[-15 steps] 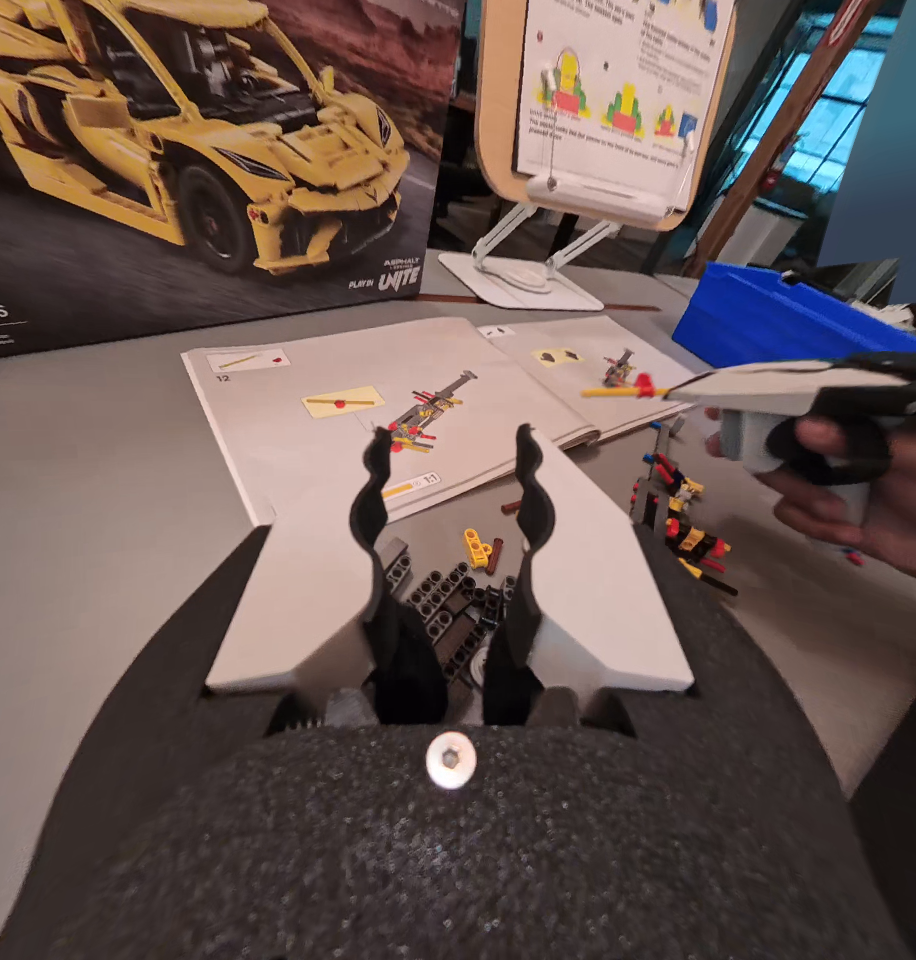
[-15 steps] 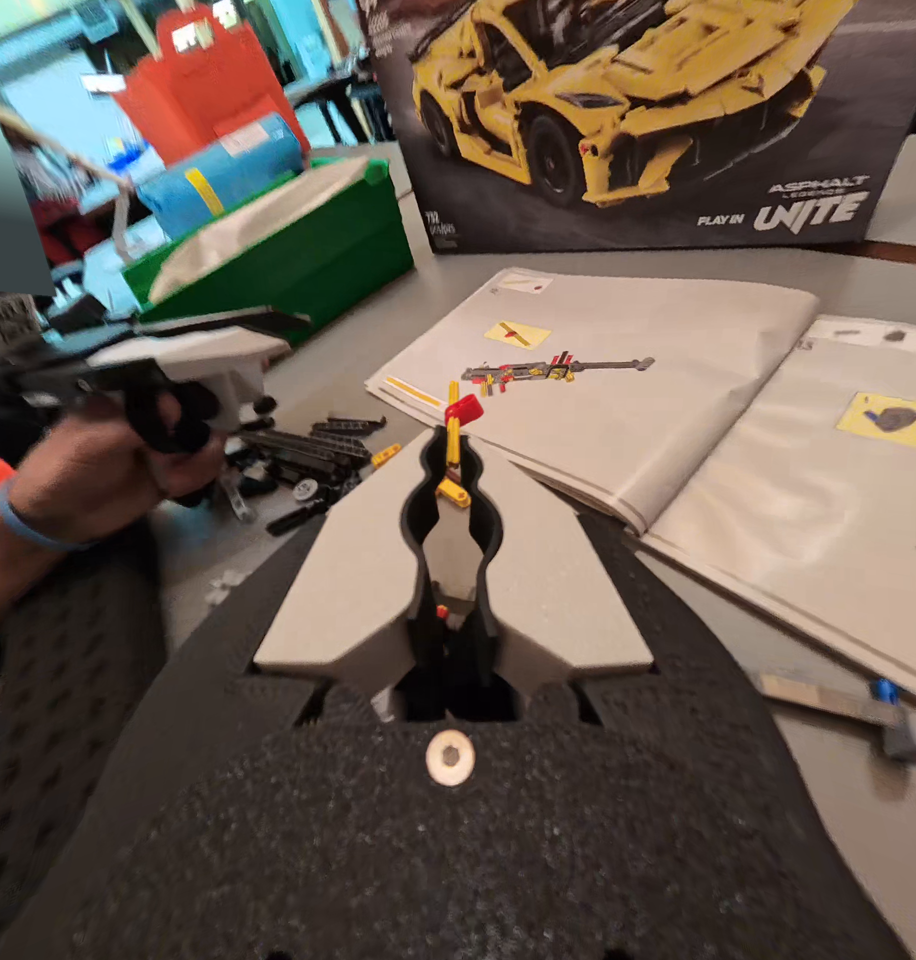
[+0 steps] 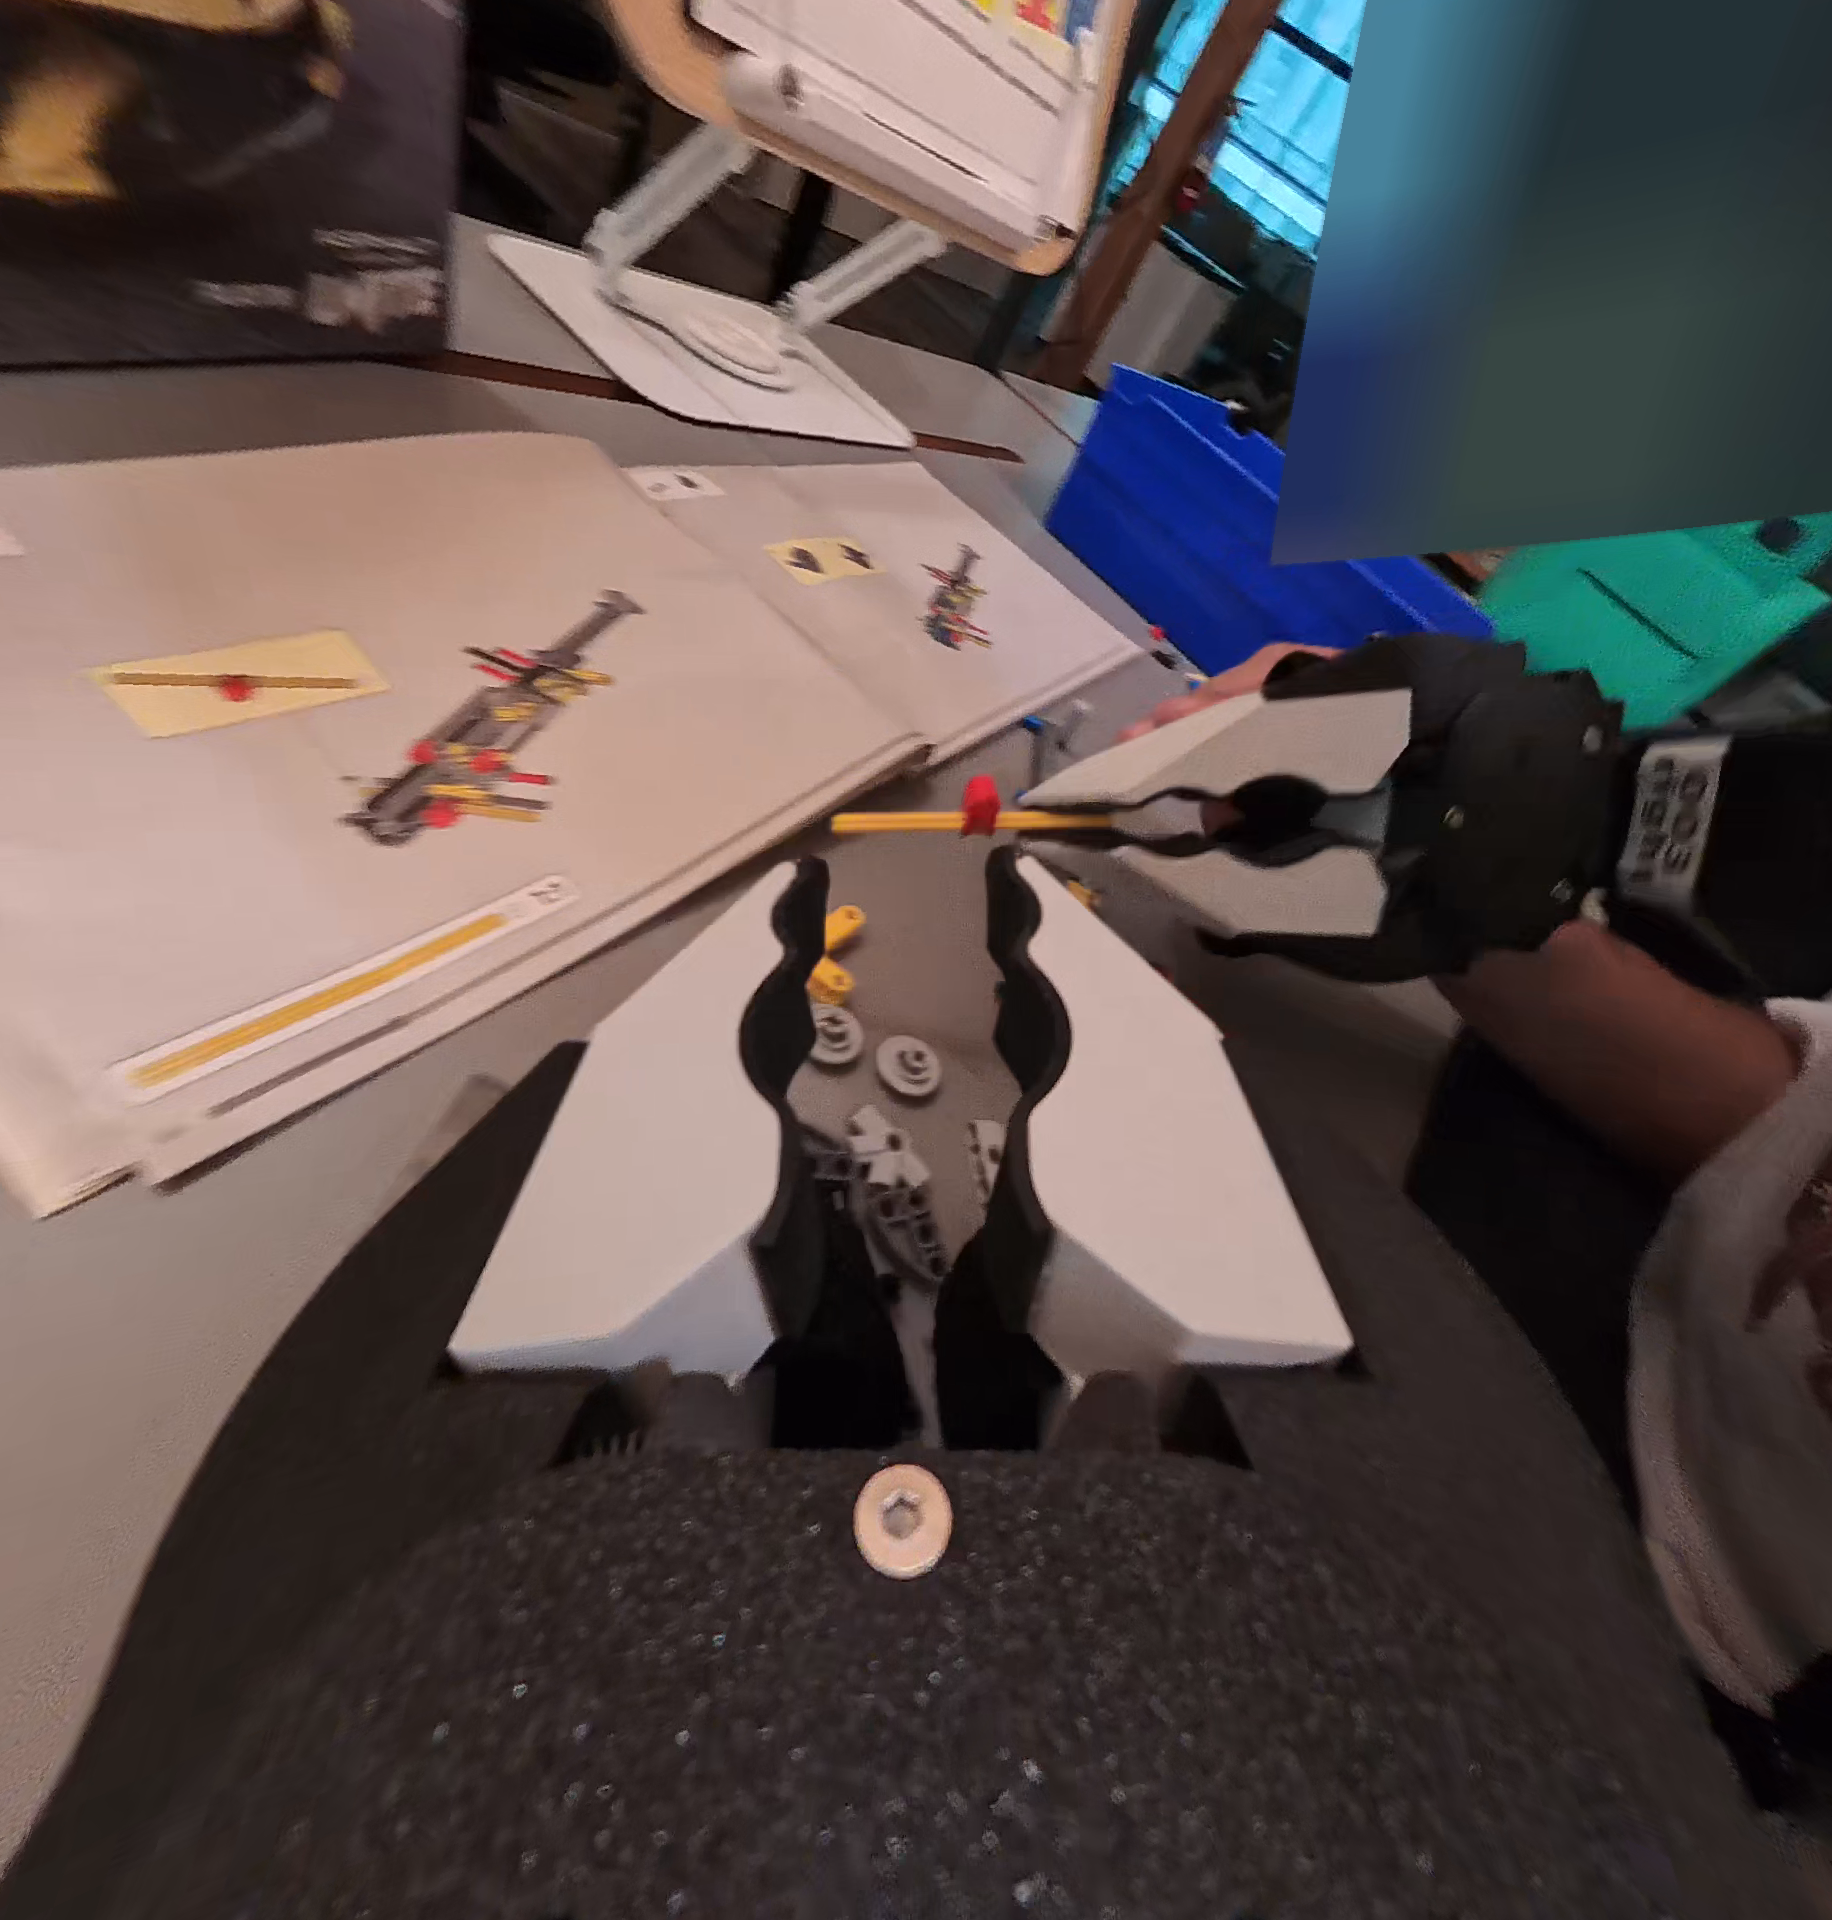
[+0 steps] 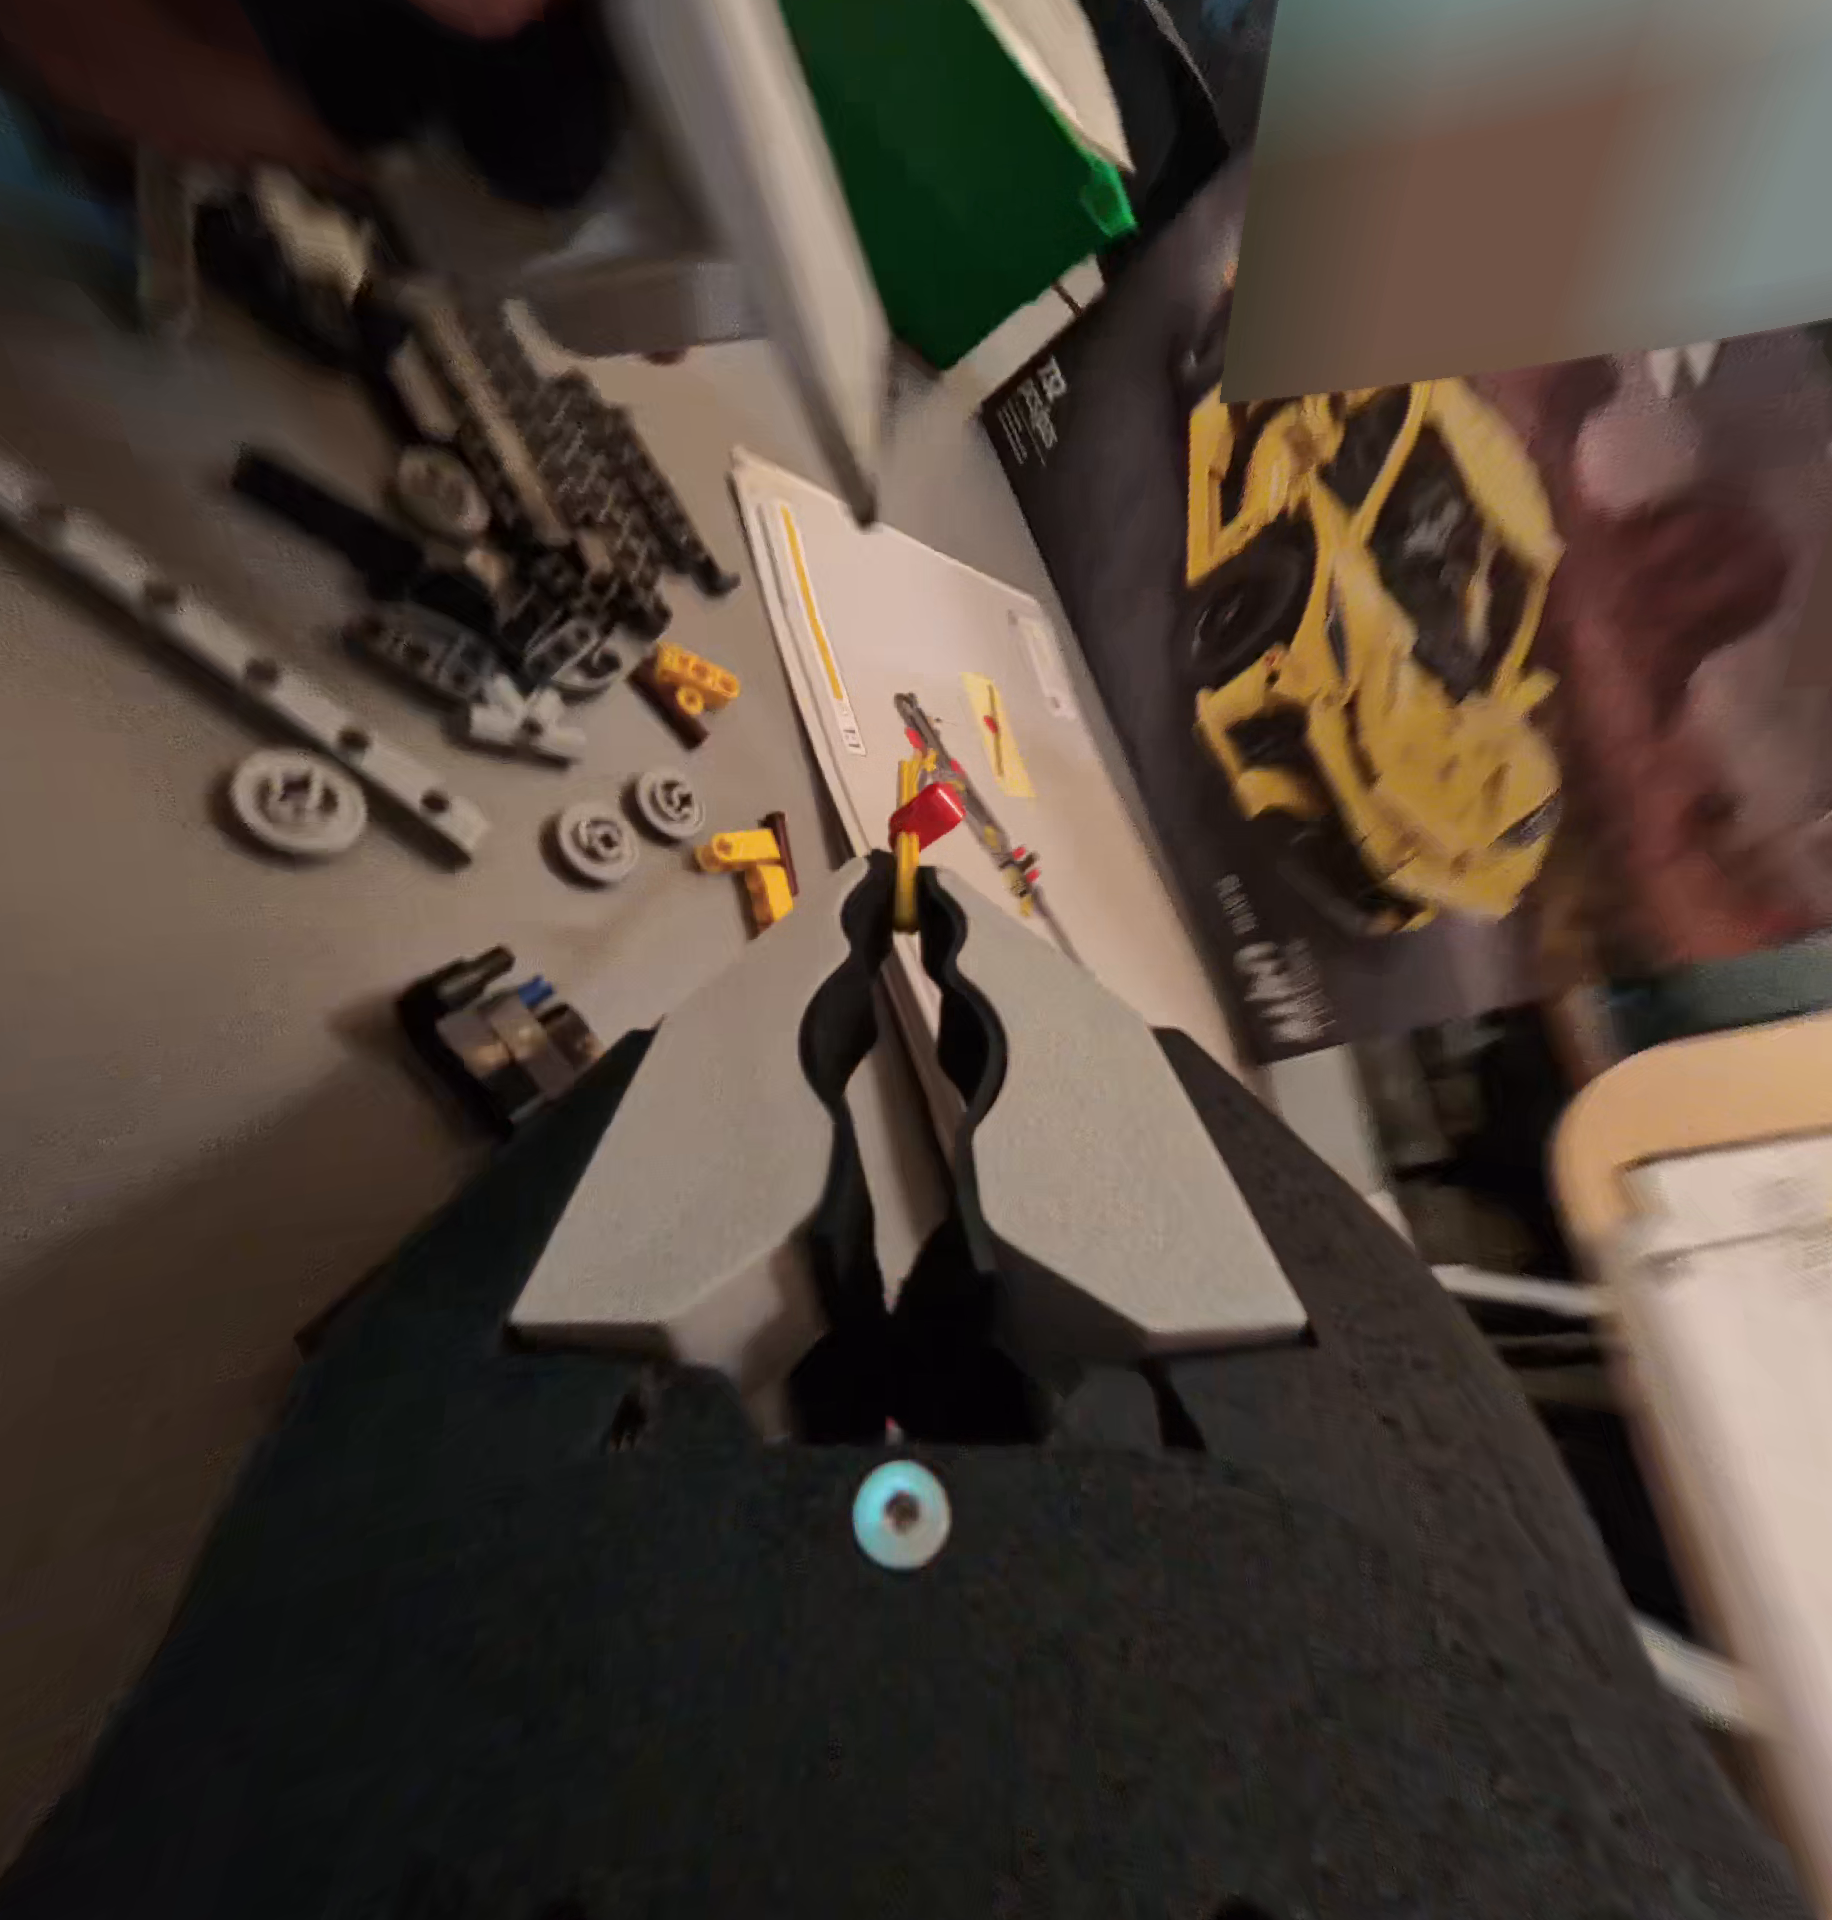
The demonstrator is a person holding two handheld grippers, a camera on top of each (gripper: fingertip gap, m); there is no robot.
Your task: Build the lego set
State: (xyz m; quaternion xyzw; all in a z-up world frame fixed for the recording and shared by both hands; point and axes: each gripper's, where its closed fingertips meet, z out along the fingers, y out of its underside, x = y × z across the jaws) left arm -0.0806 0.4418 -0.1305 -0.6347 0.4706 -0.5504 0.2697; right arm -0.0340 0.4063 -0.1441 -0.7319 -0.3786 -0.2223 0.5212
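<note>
While right gripper [image 4: 899, 894] is pinching thin yellow axle [image 3: 891, 824] by end, left gripper [image 3: 899, 883] is gaping, empty; axle looking light, stiff, slippery, better gripped beside red bush [image 3: 980, 805].

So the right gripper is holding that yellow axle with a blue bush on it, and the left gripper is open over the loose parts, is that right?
Not quite: the bush on the yellow axle is red, not blue, as the left wrist view shows. The rest holds: the right gripper is shut on the axle, and the left gripper is open over the loose parts.
</note>
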